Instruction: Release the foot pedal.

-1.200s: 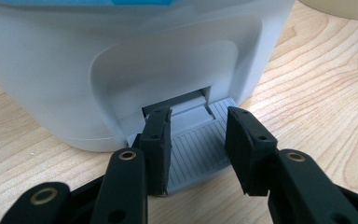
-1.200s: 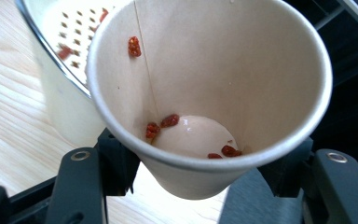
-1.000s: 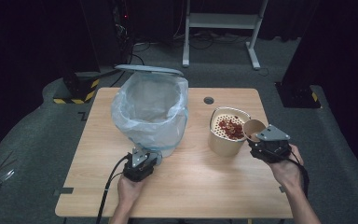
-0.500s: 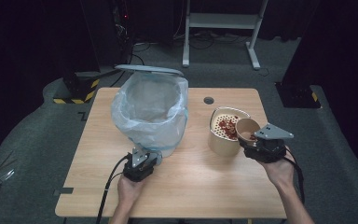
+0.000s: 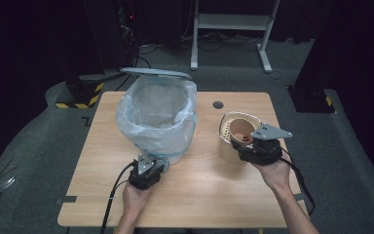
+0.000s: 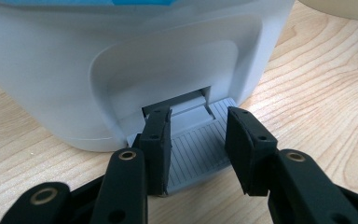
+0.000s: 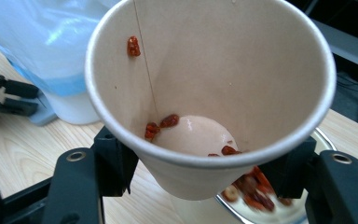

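Claw grips a paper cup near the worktop's right edge
Right claw (image 7: pixel 205 172) clamps the smooth tan paper cup (image 7: pixel 214 93); left claw (image 6: pixel 198 149) gapes over the bin's ribbed grey plastic pedal (image 6: pixel 196 151).

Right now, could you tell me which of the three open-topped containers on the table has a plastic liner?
The grey pedal bin at the left, lid raised. The paper cup and the bowl beside it are unlined.

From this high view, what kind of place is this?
Likely a lab or recording studio, not a home: a lone wooden table ringed by black curtains, with cables on grey carpet and a white equipment stand behind.
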`<state>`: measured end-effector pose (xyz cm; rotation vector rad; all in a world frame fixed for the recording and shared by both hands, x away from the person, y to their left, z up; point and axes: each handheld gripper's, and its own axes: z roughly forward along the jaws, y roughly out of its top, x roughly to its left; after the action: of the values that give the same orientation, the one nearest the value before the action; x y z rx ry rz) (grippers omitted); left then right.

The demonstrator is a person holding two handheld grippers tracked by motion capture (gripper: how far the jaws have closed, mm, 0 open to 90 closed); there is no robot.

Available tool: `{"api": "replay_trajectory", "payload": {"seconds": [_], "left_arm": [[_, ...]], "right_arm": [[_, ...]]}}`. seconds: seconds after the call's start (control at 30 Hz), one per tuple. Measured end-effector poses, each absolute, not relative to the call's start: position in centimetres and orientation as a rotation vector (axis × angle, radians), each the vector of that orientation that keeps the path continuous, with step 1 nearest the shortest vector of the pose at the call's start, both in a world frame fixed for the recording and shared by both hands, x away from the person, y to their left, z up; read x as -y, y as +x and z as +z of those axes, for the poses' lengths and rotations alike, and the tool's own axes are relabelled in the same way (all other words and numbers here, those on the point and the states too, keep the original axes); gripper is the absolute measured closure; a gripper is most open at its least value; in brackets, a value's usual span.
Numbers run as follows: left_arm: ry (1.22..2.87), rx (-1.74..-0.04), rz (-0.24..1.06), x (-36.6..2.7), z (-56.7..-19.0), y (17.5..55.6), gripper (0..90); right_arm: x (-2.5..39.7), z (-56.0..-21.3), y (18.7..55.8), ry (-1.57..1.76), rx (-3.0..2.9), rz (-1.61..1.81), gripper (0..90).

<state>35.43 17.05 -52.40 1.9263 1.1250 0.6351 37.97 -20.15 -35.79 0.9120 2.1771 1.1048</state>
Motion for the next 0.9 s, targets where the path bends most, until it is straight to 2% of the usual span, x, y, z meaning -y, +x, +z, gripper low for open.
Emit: {"api": "replay_trajectory", "payload": {"seconds": [0.9], "left_arm": [[1.932,-1.122,0.639,-17.1,-52.4,35.4,60.6]], "right_arm": [[16.8,-33.8,40.1,0.869,-2.241,1.238,36.2]]}}
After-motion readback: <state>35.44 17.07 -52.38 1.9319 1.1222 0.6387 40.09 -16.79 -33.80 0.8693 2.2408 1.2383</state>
